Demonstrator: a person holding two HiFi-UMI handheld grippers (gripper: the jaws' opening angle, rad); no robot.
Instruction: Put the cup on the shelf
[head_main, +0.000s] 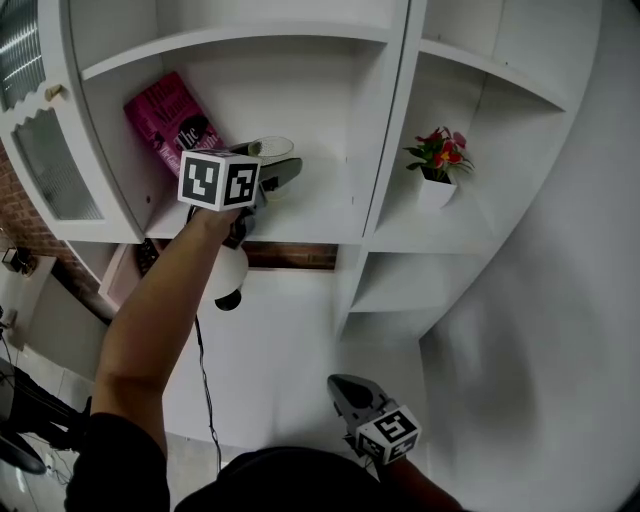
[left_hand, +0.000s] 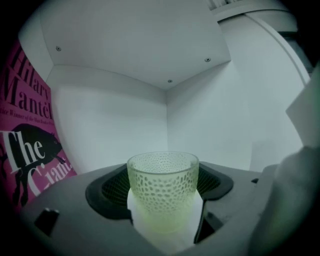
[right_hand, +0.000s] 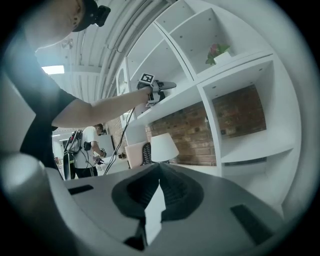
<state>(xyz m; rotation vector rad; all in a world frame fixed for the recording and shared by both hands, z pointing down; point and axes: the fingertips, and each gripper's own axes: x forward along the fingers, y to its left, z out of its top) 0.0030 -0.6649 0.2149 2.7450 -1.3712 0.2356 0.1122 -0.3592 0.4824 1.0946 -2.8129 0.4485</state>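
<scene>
A pale green glass cup (left_hand: 162, 186) with a dimpled pattern stands upright between the jaws of my left gripper (head_main: 279, 171), which is shut on it. In the head view only the cup's rim (head_main: 268, 148) shows, past the marker cube. The gripper reaches into the left compartment of the white shelf (head_main: 312, 216), holding the cup over the shelf board. I cannot tell whether the cup's base touches the board. My right gripper (head_main: 345, 390) hangs low in front of the shelf, away from it. It is shut with nothing held (right_hand: 159, 172).
A pink book (head_main: 170, 122) leans against the compartment's left wall, close beside the cup, also in the left gripper view (left_hand: 25, 145). A potted red flower (head_main: 438, 165) stands in the right compartment. A white lamp (head_main: 228, 280) sits below the shelf. Another person (right_hand: 90, 150) stands far off.
</scene>
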